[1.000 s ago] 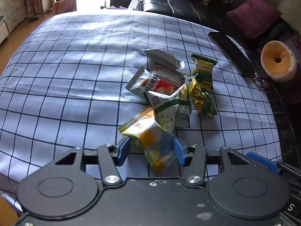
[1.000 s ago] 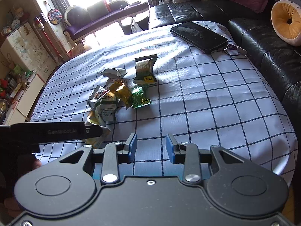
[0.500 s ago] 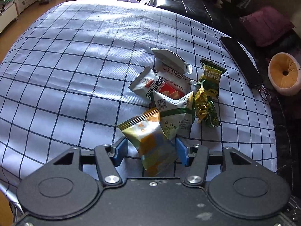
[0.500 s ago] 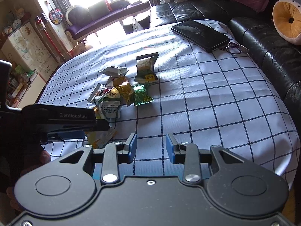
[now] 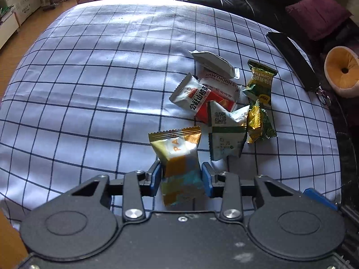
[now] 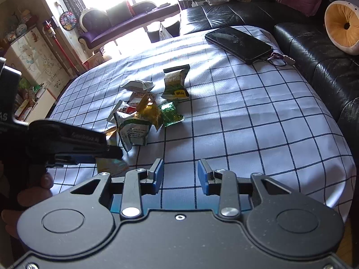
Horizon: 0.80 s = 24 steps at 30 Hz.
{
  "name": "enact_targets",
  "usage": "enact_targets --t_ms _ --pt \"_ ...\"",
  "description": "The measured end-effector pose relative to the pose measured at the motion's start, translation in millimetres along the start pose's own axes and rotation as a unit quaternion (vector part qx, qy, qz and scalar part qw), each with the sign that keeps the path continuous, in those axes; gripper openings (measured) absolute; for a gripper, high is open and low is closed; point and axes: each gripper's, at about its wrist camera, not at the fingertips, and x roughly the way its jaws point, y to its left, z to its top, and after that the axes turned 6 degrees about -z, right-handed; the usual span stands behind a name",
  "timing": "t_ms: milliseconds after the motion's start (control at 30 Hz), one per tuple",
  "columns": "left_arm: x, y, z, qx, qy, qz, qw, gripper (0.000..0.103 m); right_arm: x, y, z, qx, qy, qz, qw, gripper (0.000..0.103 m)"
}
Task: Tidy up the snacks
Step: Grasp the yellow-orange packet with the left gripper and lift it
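Snacks pile (image 5: 226, 103) is lying mid tabletop (image 5: 94, 85) on checked cloth; left tongs (image 5: 181, 176) are gripping a gold-orange pkt (image 5: 179, 157), now lifted clear of the pile vs a sec ago, so one snack is being separated. Right tongs (image 6: 180, 176) are hovering nearby, parted, w/ nothing held.

Left wrist view: sits low behind the left gripper (image 5: 181, 177), facing forward and down across the blue-and-white checked tablecloth (image 5: 94, 85), close over the heap of foil snack packets (image 5: 222, 103); right wrist view: behind the right gripper (image 6: 179, 176), set further back and to the right, facing the window; shared by both: cloth, packet heap (image 6: 148, 109), black smartphone (image 5: 291, 60) (image 6: 239, 43), round orange cushion (image 5: 342, 69) (image 6: 343, 25); the left gripper's body shows at this view's left edge (image 6: 67, 139).
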Motion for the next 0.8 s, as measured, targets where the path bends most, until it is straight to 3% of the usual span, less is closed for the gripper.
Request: enact_targets --t_ms 333,600,800 --pt "-21.2 36.3 -16.1 0.053 -0.015 0.054 0.997 0.036 5.5 6.6 6.2 -0.015 -0.013 -0.006 1.0 0.044" --pt "-14.3 48.3 -16.1 0.031 -0.022 0.041 0.9984 0.042 32.7 20.1 30.1 -0.055 -0.052 -0.025 0.997 0.044" --pt "-9.6 51.2 -14.4 0.022 -0.022 0.037 0.9988 0.045 61.4 23.7 45.2 -0.076 -0.044 -0.033 0.996 0.044"
